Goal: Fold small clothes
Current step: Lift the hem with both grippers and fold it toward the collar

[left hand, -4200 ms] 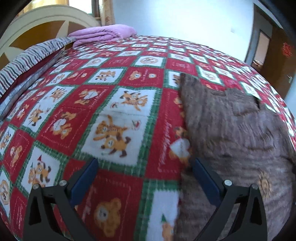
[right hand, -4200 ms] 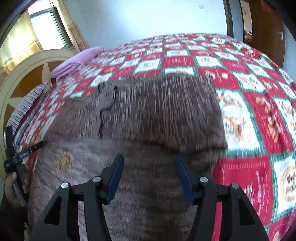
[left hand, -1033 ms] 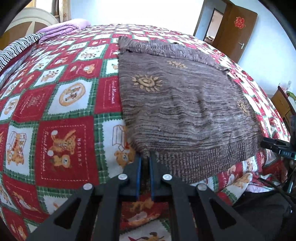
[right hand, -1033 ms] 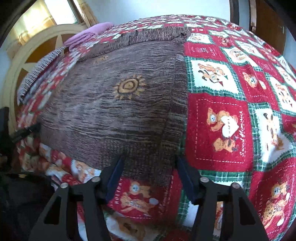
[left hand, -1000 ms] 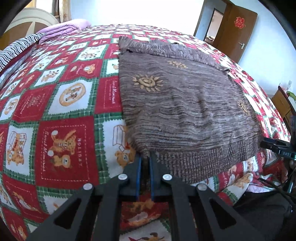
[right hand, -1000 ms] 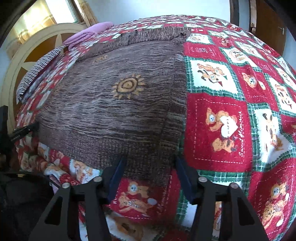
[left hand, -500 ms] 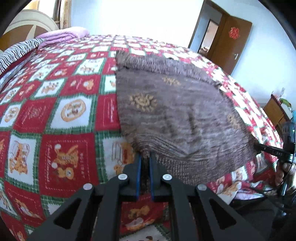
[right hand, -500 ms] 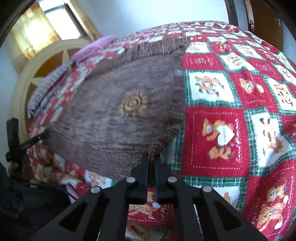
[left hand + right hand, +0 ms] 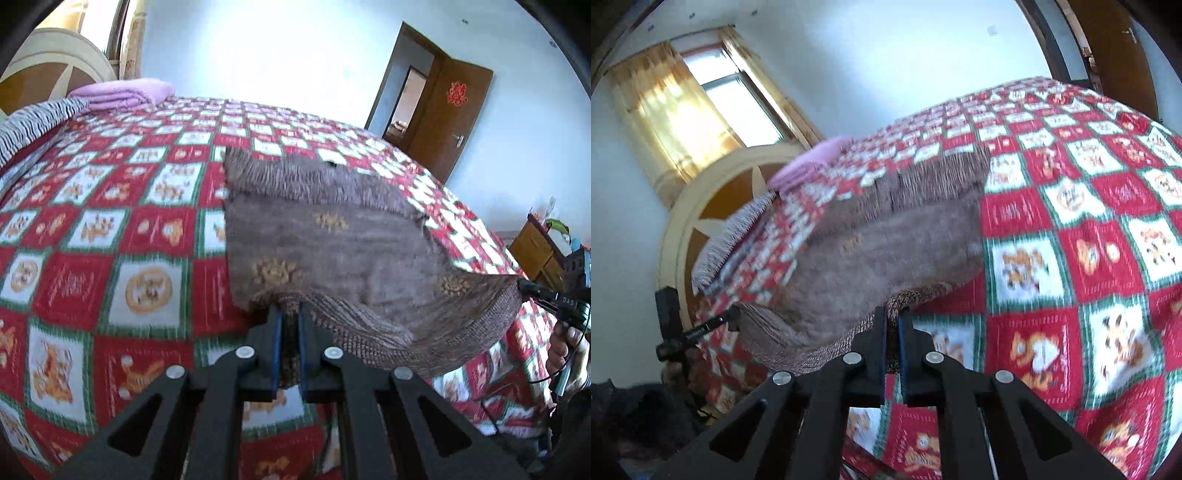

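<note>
A brown knitted sweater point(image 9: 332, 236) with small gold sun motifs lies on the bed, its ribbed hem lifted off the cover. My left gripper point(image 9: 290, 314) is shut on the hem's left corner. My right gripper point(image 9: 892, 314) is shut on the hem's right corner, and the sweater point(image 9: 886, 251) hangs between the two. The right gripper shows at the right edge of the left wrist view point(image 9: 532, 288); the left gripper shows at the left of the right wrist view point(image 9: 727, 315). The far half still rests flat.
The bed has a red, green and white bear-patterned cover point(image 9: 92, 236). A folded pink blanket point(image 9: 122, 94) and a striped blanket point(image 9: 33, 122) lie by the headboard point(image 9: 713, 206). A brown door point(image 9: 450, 114) stands open behind. A wooden cabinet point(image 9: 535, 251) is at the right.
Both grippers have risen with the hem, lifting the sweater's near edge off the bed. The right gripper, open a second ago, closed on the hem corner.
</note>
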`<state>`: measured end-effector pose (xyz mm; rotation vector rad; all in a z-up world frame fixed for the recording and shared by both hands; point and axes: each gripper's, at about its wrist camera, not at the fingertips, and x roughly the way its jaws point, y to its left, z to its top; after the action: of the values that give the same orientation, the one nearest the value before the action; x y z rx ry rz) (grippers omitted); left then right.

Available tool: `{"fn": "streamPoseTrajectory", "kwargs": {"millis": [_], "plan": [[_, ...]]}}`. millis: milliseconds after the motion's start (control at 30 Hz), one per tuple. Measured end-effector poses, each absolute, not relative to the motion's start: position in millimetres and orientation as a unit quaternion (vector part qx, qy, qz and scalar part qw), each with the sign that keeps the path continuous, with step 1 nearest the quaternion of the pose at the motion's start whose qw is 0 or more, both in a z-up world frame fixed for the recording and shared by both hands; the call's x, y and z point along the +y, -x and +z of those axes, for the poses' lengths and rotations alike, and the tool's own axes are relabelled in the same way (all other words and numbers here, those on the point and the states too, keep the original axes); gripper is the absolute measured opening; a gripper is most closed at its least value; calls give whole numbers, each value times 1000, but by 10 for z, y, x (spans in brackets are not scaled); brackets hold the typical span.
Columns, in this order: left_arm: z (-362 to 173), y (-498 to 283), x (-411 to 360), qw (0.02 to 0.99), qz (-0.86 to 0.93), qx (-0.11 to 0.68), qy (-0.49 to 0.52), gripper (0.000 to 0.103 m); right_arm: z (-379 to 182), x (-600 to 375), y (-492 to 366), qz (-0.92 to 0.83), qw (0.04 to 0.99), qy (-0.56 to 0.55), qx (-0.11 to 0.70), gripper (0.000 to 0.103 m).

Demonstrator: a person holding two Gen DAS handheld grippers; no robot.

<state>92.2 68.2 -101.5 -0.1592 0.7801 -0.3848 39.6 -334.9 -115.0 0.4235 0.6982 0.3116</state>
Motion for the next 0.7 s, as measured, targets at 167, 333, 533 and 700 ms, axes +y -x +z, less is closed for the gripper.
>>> {"fn": "streamPoseTrajectory", "kwargs": {"millis": [167,333,533,700], "plan": [[-842,-1120,710,910,-185,359,89,8,-926,-3420,-521,150,916,-205,311,5],[-730,-1360,699,916,-177,347,91,8,-722,-3456,-739,149,924,-204,288,5],[-617,-1671,680,923,-167,335,86,8,-522,-3478,-1072,147,931,-204,265,5],[-533,-2012,649,931,-157,317,84,8,-433,-3515,-1472,139,934,-198,263,5]]}}
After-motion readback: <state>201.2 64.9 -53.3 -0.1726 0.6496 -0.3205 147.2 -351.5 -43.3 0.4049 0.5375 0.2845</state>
